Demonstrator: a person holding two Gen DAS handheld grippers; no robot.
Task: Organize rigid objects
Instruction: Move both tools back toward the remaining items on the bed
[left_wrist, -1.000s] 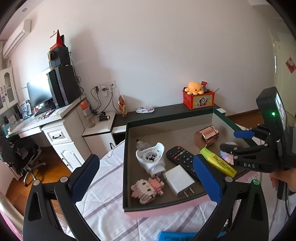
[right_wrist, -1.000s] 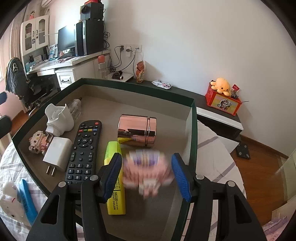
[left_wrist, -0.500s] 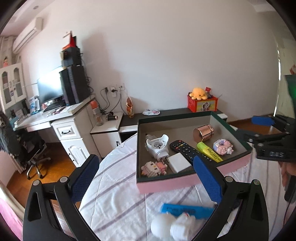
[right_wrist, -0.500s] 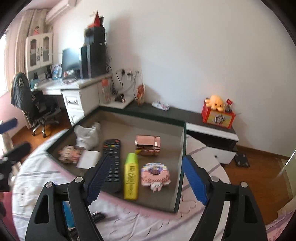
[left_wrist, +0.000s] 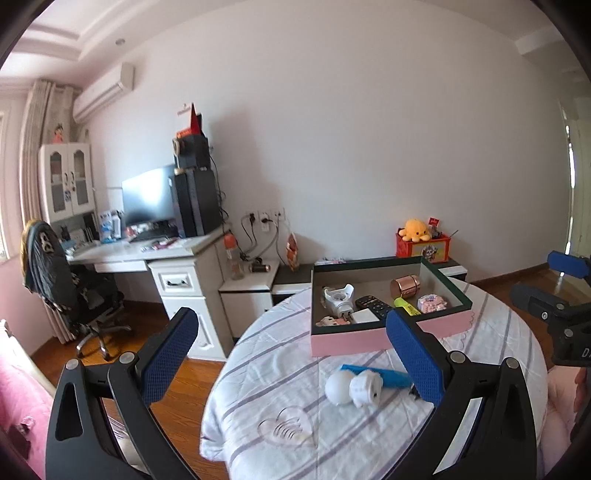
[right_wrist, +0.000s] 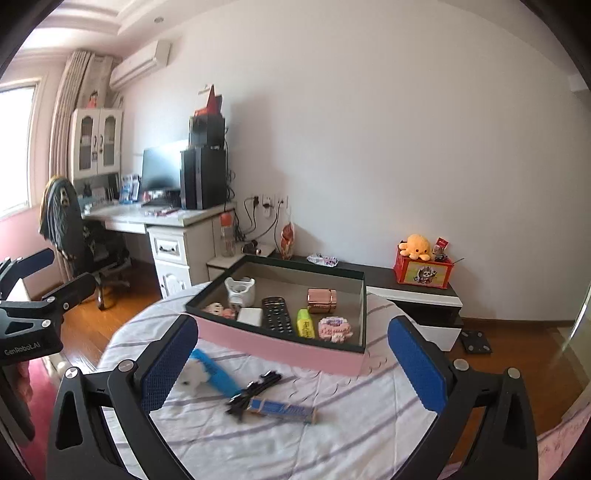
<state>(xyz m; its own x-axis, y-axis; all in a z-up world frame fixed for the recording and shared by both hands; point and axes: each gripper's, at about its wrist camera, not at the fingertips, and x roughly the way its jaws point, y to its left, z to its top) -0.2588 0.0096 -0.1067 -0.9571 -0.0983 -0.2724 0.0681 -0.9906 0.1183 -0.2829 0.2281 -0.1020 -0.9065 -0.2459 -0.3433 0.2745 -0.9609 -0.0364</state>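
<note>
White walls and a wooden floor frame a bedroom with a desk (right_wrist: 155, 218) along the left, and in front of both cameras stands a round table (left_wrist: 295, 417) under a striped white cloth. On the table sits a pink-sided box (right_wrist: 280, 345) with a dark rim. Inside it lie a white plug-in device (right_wrist: 239, 290), a black remote (right_wrist: 277, 315), a copper tin (right_wrist: 322, 301) on its side, a pink brick figure (right_wrist: 334, 329), a white charger (right_wrist: 250, 316), a yellow highlighter (right_wrist: 305, 323) and a small block toy (right_wrist: 218, 309). On the cloth nearer the cameras rest a blue case (right_wrist: 216, 371), a white toy (left_wrist: 354, 386) and black clips beside a blue card (right_wrist: 280, 408). The left gripper (left_wrist: 291, 363) stands wide with nothing between its pads. The right gripper (right_wrist: 293, 367) has just been opening and stands wide, empty, held back from the box.
</note>
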